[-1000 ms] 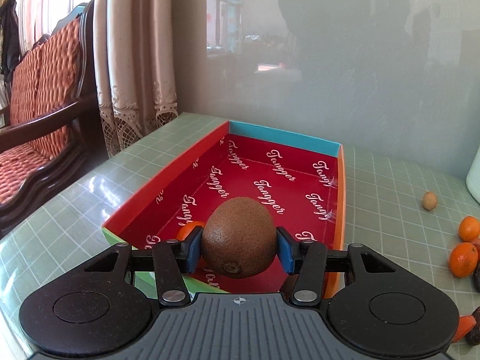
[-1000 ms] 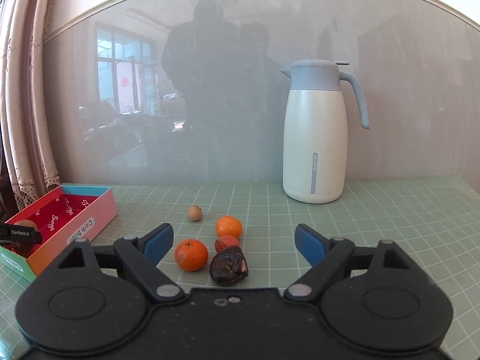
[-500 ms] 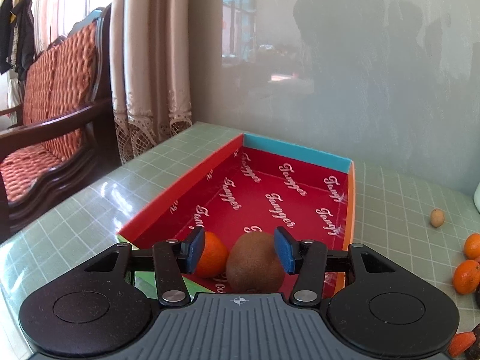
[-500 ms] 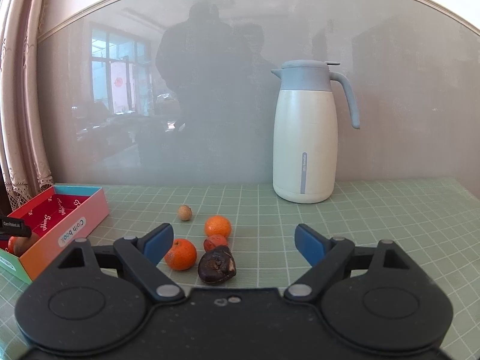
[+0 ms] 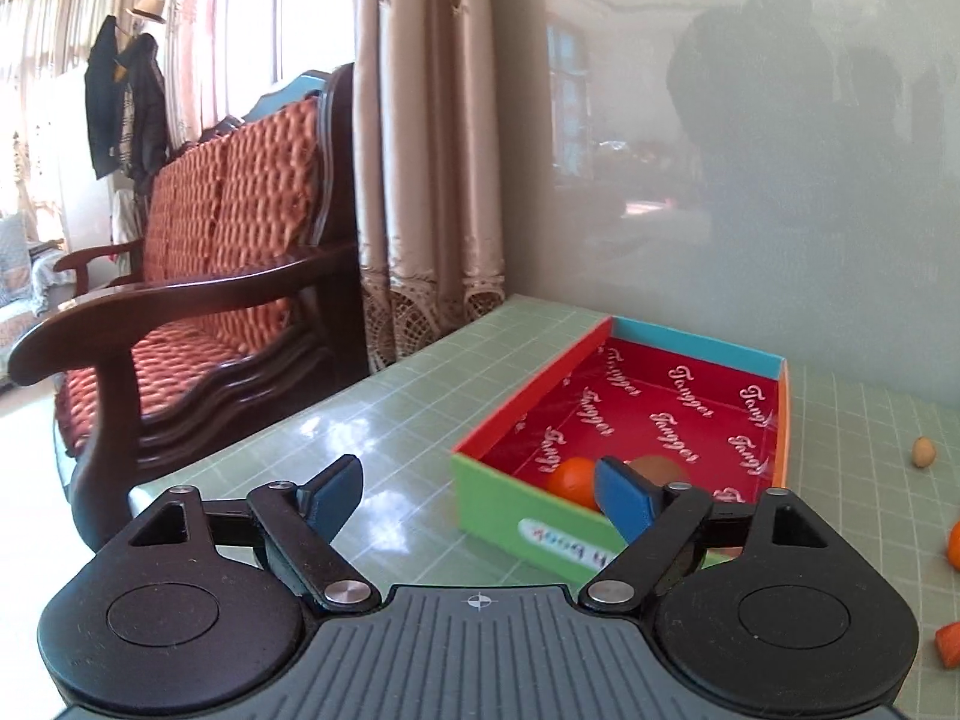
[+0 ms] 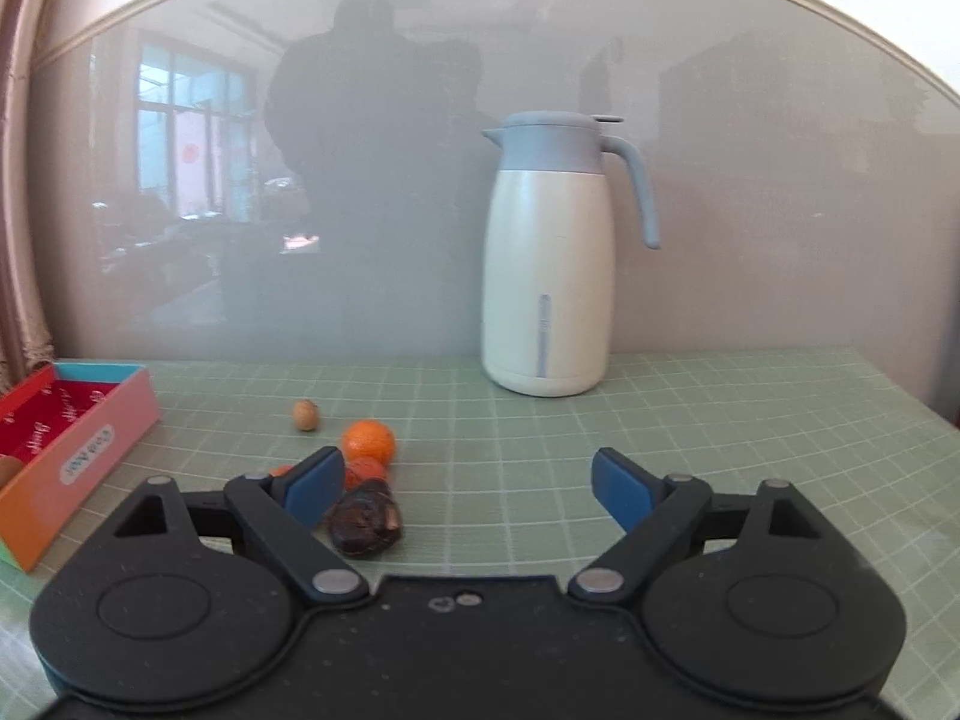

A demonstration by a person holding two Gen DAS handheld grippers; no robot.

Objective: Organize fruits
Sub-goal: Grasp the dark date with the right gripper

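A red-lined box lies on the green table; it holds a brown kiwi and an orange at its near end. My left gripper is open and empty, in front of and left of the box. My right gripper is open and empty over the table. Just ahead of its left finger lie a dark wrinkled fruit, an orange, a second orange and a small tan nut. The box shows at the left in the right wrist view.
A white and grey thermos jug stands at the back by the wall. A wooden chair with an orange cushion and curtains stand off the table's left edge. More fruit lies at the far right.
My left gripper let go of the kiwi into the box, opened wide and pulled back to the left. My right gripper moved right and closer to the loose fruit.
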